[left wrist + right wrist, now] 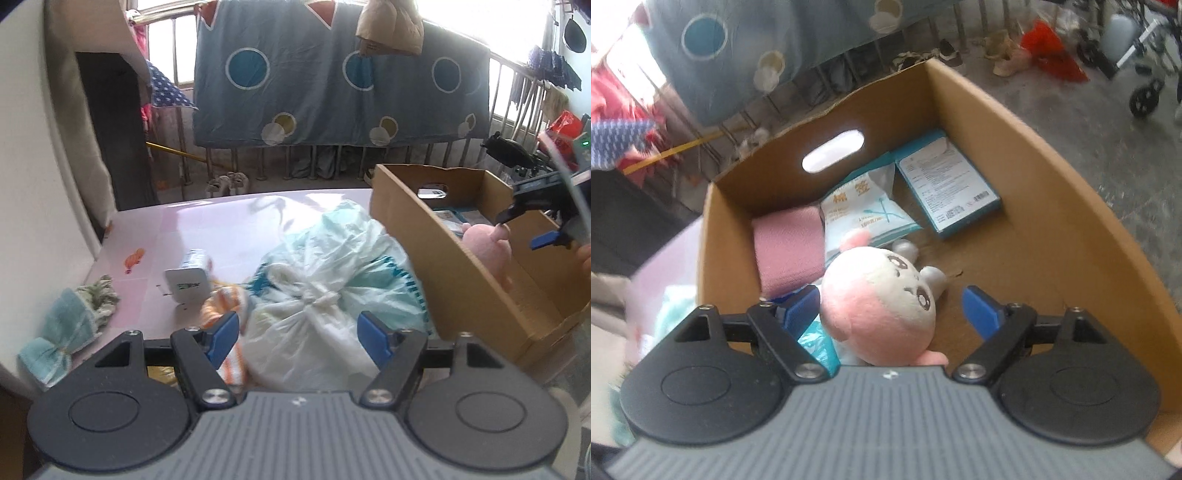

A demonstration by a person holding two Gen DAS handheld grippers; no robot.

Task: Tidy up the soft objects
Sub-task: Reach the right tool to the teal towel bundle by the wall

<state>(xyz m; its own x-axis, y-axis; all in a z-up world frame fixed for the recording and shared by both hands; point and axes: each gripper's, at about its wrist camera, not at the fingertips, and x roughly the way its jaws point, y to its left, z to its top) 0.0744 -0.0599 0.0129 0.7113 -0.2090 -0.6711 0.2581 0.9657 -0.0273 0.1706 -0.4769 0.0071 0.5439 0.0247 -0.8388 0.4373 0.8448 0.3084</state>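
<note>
We hold our left gripper (297,338) tilted downward, jaws apart; our right gripper (892,314) points steeply down, jaws spread wide and gripping nothing.

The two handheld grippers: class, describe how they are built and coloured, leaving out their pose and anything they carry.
Both look alike. The left gripper and right gripper each have a grey ribbed body with a small white mark at its front edge, two round black discs, black angular linkage arms with silver screws, and flat blue finger pads. No cables or sleeves show.
</note>
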